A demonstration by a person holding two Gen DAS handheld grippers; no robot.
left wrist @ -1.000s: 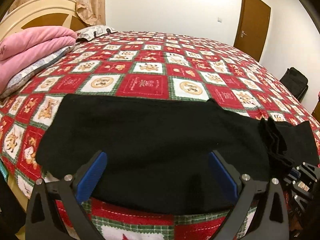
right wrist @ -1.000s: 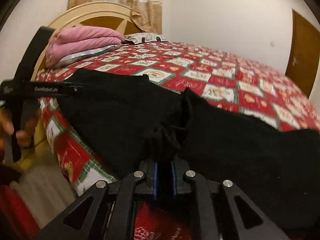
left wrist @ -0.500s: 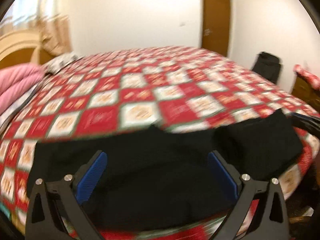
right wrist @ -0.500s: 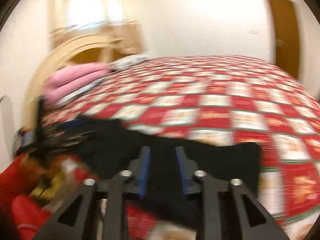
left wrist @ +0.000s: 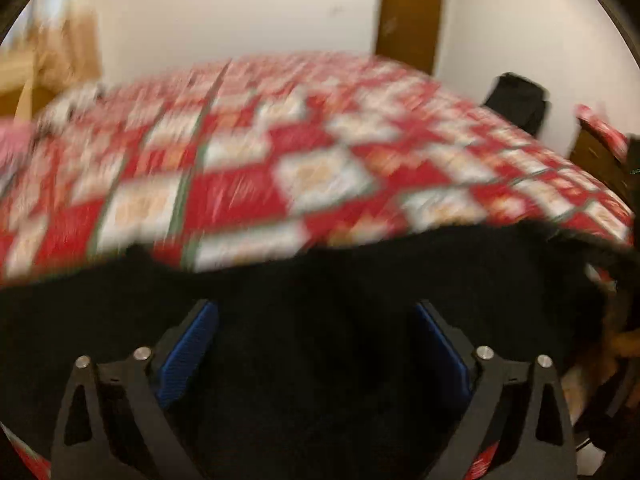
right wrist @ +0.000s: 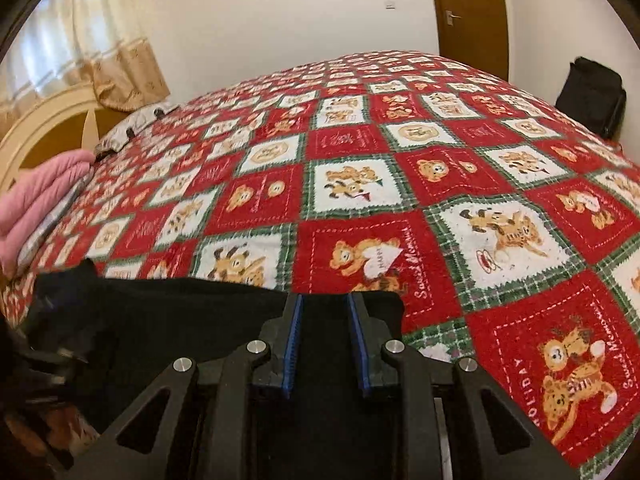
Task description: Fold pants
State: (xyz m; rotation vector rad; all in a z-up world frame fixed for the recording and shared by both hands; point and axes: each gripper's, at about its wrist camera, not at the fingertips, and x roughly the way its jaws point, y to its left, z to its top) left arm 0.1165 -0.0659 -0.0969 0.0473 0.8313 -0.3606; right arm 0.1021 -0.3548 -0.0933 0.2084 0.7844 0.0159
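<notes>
The black pants (left wrist: 340, 320) lie along the near edge of the bed on the red patterned quilt (left wrist: 240, 184). The left wrist view is blurred by motion. My left gripper (left wrist: 316, 344) is wide open just above the pants, holding nothing. In the right wrist view the pants (right wrist: 160, 320) stretch left from my right gripper (right wrist: 325, 344), which is partly open with its blue pads (right wrist: 292, 344) over the pants' right end, not clamping the cloth.
Pink bedding (right wrist: 36, 200) and a pillow lie by the headboard (right wrist: 44, 120) at left. A brown door (right wrist: 468, 4) and a black bag (right wrist: 592, 96) stand beyond the bed. The quilt (right wrist: 400, 184) spreads far ahead.
My right gripper has let go of the bunched pants fabric and opened partway. Both cameras have swung right; the left gripper stayed open and moved closer over the pants.
</notes>
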